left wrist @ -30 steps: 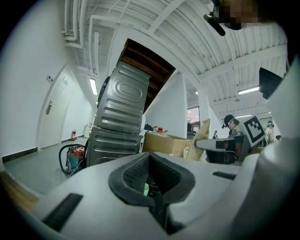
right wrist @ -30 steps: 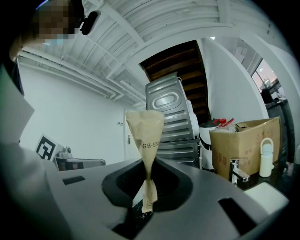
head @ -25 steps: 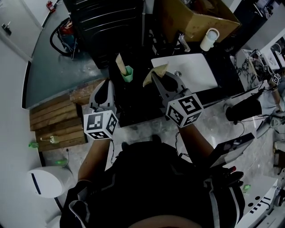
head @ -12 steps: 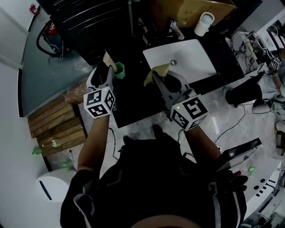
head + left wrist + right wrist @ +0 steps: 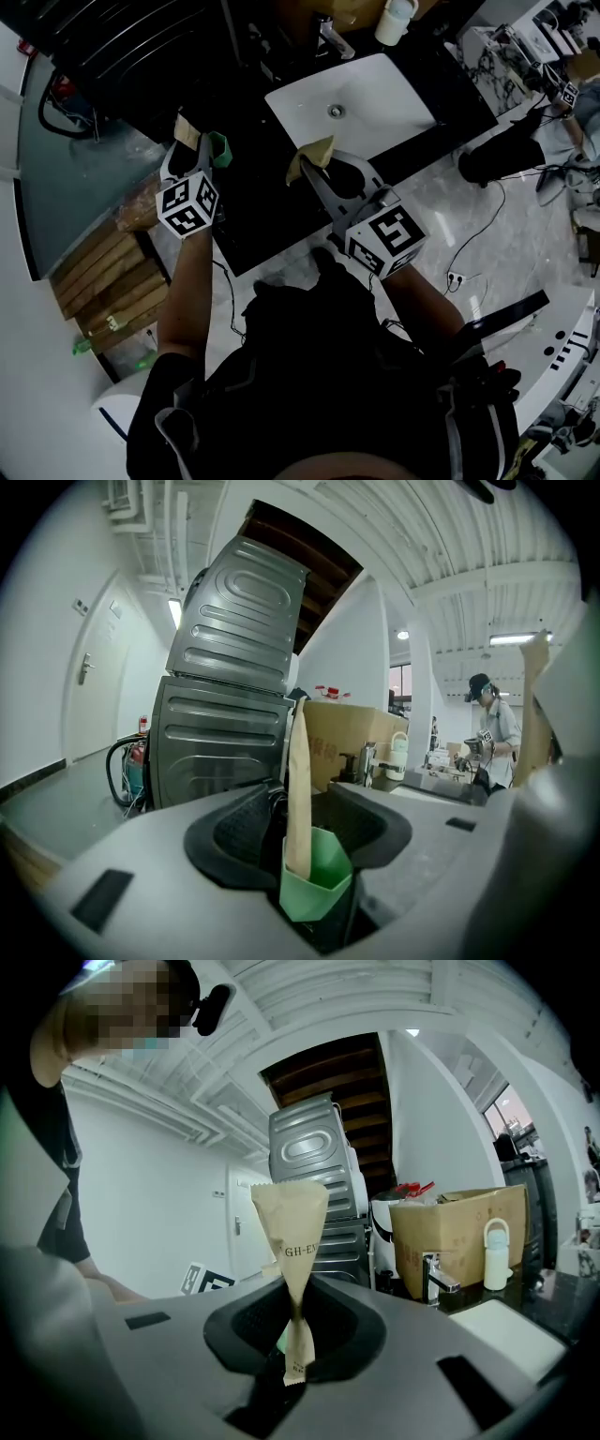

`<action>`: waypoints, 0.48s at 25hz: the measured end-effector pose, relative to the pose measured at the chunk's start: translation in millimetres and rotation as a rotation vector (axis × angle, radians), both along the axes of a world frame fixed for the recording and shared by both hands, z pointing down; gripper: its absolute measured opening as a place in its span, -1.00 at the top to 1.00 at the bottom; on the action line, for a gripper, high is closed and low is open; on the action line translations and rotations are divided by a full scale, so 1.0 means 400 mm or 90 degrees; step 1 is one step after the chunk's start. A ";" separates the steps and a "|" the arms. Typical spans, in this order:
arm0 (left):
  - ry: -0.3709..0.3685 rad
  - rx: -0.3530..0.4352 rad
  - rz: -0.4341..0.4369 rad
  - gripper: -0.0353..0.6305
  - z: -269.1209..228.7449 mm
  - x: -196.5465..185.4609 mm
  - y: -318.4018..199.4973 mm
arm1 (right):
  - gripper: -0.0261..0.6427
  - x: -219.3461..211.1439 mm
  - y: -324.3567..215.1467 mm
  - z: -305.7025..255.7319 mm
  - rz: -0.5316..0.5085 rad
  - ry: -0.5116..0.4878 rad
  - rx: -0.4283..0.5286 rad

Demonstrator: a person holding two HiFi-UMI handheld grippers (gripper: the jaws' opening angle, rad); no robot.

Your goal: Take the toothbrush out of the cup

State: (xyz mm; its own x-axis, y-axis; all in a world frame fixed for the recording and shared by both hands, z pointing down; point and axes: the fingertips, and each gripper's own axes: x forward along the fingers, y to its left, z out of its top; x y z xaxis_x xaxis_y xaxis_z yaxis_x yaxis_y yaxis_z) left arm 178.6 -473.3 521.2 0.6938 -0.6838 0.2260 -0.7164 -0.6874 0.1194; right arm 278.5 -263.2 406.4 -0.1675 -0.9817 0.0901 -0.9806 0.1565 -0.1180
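- The paper-wrapped toothbrush (image 5: 298,789) is standing in the green cup (image 5: 317,885). Its lower end is sitting inside the cup and its tan wrapper is rising well above the rim, close to upright. It is not yet out of the cup.
- The green cup is sitting between the jaws of the left hand-held gripper (image 5: 201,157). Those jaws are opening and standing wide, one on each side of the cup. No pad is seen pressing on the cup or the wrapper.
- In the head view the cup is showing at the left part of the black tabletop (image 5: 253,216), well apart from the white sink (image 5: 375,103). The jaws are hiding the cup's base, so its contact with the tabletop cannot be confirmed.
- The right hand-held gripper (image 5: 317,171) is closed on a paper packet (image 5: 291,1232). It is pinching the packet at a narrow waist, with the wider top flaring above the jaws and the short end hanging below.
- This packet is hovering over the tabletop near the front left corner of the sink, apart from the cup.
- A faucet (image 5: 333,37) and a white bottle (image 5: 394,21) are standing behind the sink.
- A cardboard box (image 5: 459,1232) is sitting beside the faucet, and a grey metal appliance (image 5: 234,667) is rising behind the cup.
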 end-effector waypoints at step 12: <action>-0.013 0.016 -0.011 0.71 0.003 0.009 -0.025 | 0.78 0.032 0.032 0.008 0.029 -0.005 -0.005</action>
State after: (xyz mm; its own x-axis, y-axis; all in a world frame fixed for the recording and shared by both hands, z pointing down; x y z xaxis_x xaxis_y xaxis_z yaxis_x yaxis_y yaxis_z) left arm 182.3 -483.5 522.3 0.6767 -0.7019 0.2225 -0.7308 -0.6771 0.0867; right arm 291.3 -250.5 409.7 -0.1240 -0.9875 0.0971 -0.9857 0.1113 -0.1265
